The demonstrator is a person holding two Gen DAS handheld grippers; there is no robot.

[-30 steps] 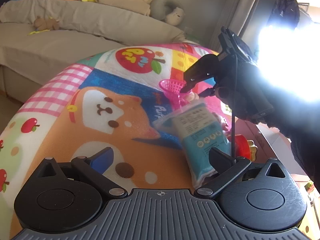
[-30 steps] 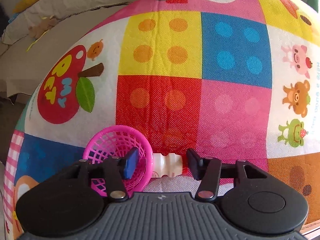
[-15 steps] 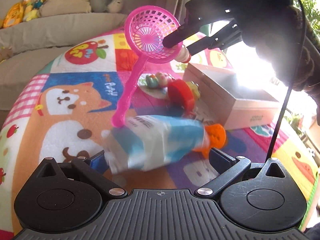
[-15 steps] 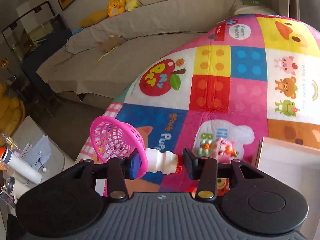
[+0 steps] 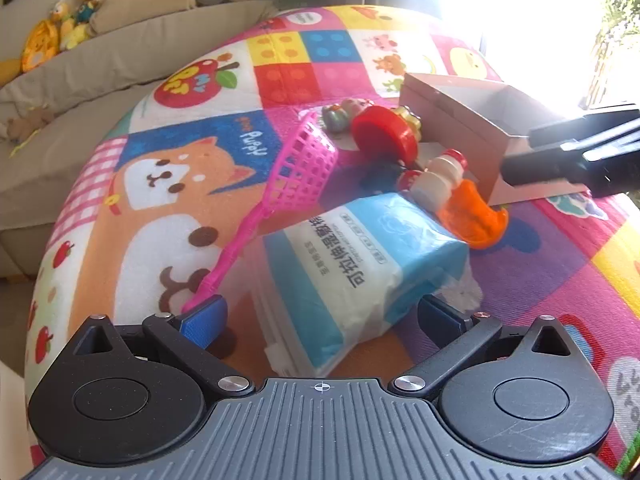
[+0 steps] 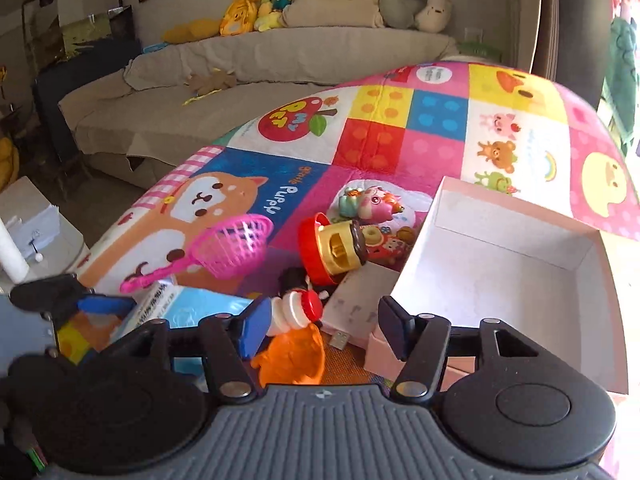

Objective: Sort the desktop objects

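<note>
While "Little Puppy" is read on the colourful play mat (image 6: 304, 196), the blue-white tissue pack (image 5: 360, 264) beside it is bracketed ungripped by the left gripper (image 5: 320, 316), and the right gripper (image 6: 324, 328) is opening, empty.

pink net (image 6: 236, 246) beside red toy (image 6: 330, 252)

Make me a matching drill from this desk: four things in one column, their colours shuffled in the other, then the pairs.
Things:
1. Scoop net
2. Tissue pack
3. Open box
4. Bottle cap

Colours:
A. red
B. pale pink outside, white inside
C. bright pink
D. blue and white

Pairs: 1-C, 2-D, 3-B, 4-A
</note>
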